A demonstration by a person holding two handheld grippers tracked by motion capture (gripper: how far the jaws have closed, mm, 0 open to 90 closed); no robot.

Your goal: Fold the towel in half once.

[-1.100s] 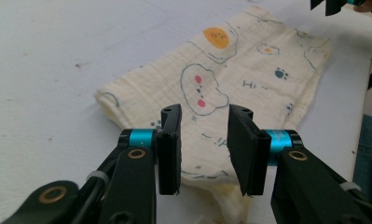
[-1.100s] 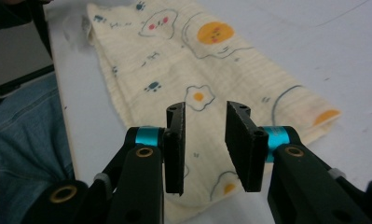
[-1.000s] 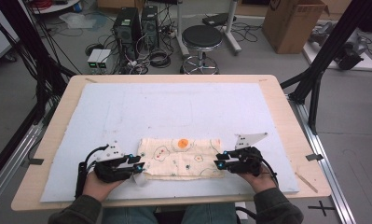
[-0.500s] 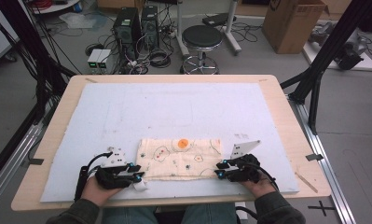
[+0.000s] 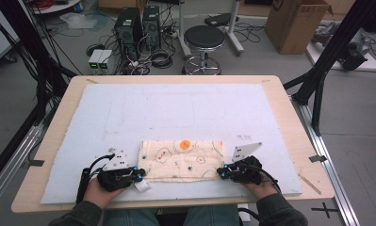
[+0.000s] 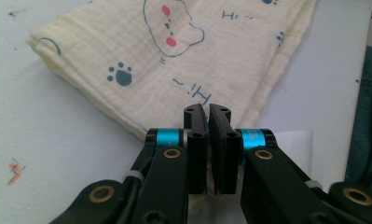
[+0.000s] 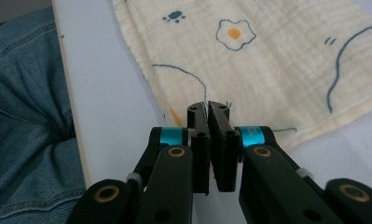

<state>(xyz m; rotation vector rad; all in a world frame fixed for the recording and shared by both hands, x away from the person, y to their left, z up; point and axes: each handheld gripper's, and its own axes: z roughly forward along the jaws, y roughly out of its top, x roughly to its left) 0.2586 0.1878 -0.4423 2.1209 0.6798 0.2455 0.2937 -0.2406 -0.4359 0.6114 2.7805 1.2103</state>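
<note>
A folded cream cloth (image 5: 181, 160) printed with paw marks, eggs and blue outlines lies flat on the white mat (image 5: 176, 108), close to the table's near edge. My left gripper (image 5: 141, 175) is at its near left corner. In the left gripper view the jaws (image 6: 207, 109) have just been closing and stand shut, with the edge of the cloth (image 6: 174, 60) pinched between them. My right gripper (image 5: 219, 173) is at the near right corner. Its jaws (image 7: 208, 108) have likewise just been closing and are shut on the hem of the cloth (image 7: 267, 70).
A white label (image 5: 142, 186) sticks out from the cloth beside the left gripper. The wooden table edge (image 5: 289, 108) frames the mat. My jeans (image 7: 25, 116) are just past the near edge. A stool (image 5: 204, 37), computer towers and a cardboard box (image 5: 294, 23) stand beyond the table.
Both grippers have shifted a little toward the table's near edge, the right one more, and now sit at the cloth's near corners. The cloth lies where it was.
</note>
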